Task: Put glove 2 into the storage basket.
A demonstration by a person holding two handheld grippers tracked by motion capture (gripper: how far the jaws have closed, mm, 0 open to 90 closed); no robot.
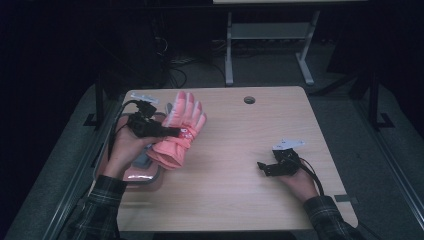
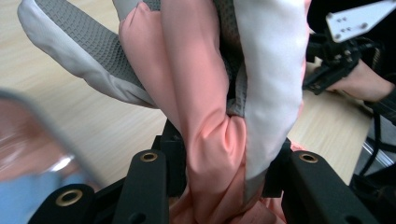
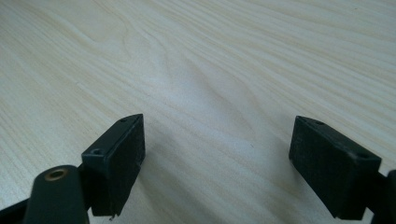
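A salmon-pink winter glove with white and grey palm panels is lifted off the wooden table at the left, its fingers pointing up and away. My left gripper is shut on its middle; in the left gripper view the bunched pink and white fabric is squeezed between the two black jaws. My right gripper rests low over the table at the right, pointing left. Its jaws stand wide apart in the right gripper view, my right gripper holding nothing, with bare wood between them.
A pink-rimmed tray with a grey thing in it lies at the table's left edge, under my left hand. A round cable hole sits near the far edge. A white desk frame stands beyond the table.
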